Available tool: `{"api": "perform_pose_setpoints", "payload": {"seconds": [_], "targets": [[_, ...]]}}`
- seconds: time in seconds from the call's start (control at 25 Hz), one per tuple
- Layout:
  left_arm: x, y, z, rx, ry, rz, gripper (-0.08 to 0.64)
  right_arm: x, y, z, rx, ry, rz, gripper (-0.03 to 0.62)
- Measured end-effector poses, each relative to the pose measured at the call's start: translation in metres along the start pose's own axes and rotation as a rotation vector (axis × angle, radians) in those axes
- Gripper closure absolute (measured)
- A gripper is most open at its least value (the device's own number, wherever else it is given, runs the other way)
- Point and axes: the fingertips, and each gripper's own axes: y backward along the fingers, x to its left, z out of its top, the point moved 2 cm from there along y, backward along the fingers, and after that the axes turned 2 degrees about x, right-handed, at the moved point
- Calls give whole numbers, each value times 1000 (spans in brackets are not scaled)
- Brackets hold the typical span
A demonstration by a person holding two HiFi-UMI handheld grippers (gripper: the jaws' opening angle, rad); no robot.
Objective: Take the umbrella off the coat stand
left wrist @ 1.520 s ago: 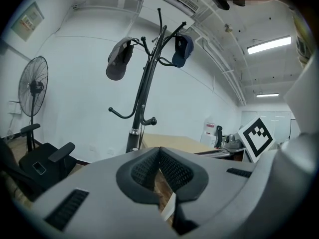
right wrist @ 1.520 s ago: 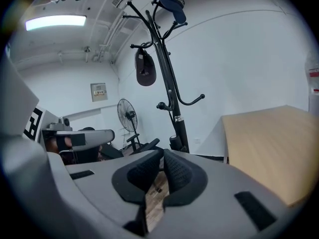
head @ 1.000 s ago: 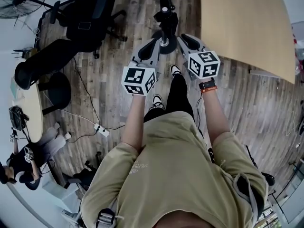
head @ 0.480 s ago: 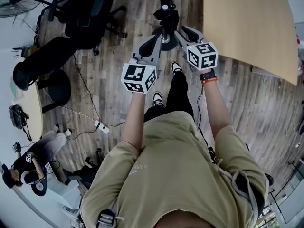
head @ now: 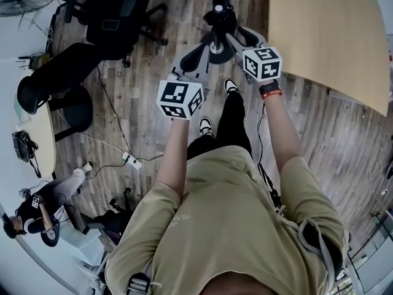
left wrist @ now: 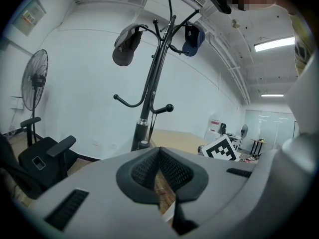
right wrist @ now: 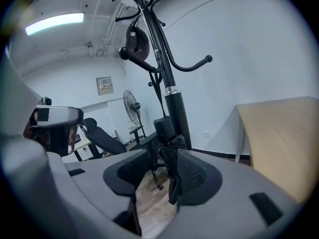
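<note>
Umbrella [right wrist: 169, 148], black and folded shut, hangs low against the pole of the coat stand [right wrist: 172, 103], with a thin strap running up the pole above it. The stand rises from the wooden floor just off the left edge of the light wooden tabletop [head: 319, 35], close to its near-left corner.

Your right hand-held gripper [right wrist: 162, 158] has its jaws apart. In the right gripper view the umbrella's bundle shows in the gap between them, its lower end just beside the right-hand pad, with clear space on the other side. You cannot tell from that view whether the pad touches the fabric. From the head view this gripper's marker cube sits by the tabletop's near-left corner, between the stand and the left edge.

Your left hand-held gripper [left wrist: 158, 151] has its jaws closed, the pad tips meeting with nothing between them. It points up at the stand from the side away from the tabletop. In its view the pole climbs to curved hooks: a dark cap [left wrist: 127, 46] hangs on one upper hook and a blue cap [left wrist: 192, 36] on another.

Both of your arms reach forward at about the same height, one on either side of the stand. Black office chairs [head: 116, 17] stand well apart from the tabletop's left edge, and a pedestal fan [left wrist: 35, 83] stands by the white wall.
</note>
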Motion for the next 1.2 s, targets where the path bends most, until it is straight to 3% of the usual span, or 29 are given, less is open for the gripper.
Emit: {"api": "perform_pose_setpoints", "payload": {"seconds": [0.32,0.48,0.68,1.0,1.12,1.2], "targets": [[3,-9,-8,17,4,-15,537,-7,-28,-10,-6,59,53,342],[4,-18,-13,24,8,-20,537,-18,-42,-13,-40,24,107,322],[9,-24,-16,30,5,-26,537,-28,-61,-14,-28,2,172,253],[17,-23,-26,48,9,-23,537,-39,-98,-16,-18,40,173,198],[16,-25,-30,51,15,-27,537,-41,-106,-17,-21,55,162,218],[17,-26,-30,51,16,-31,537,-41,-107,-15,-22,81,155,288]]}}
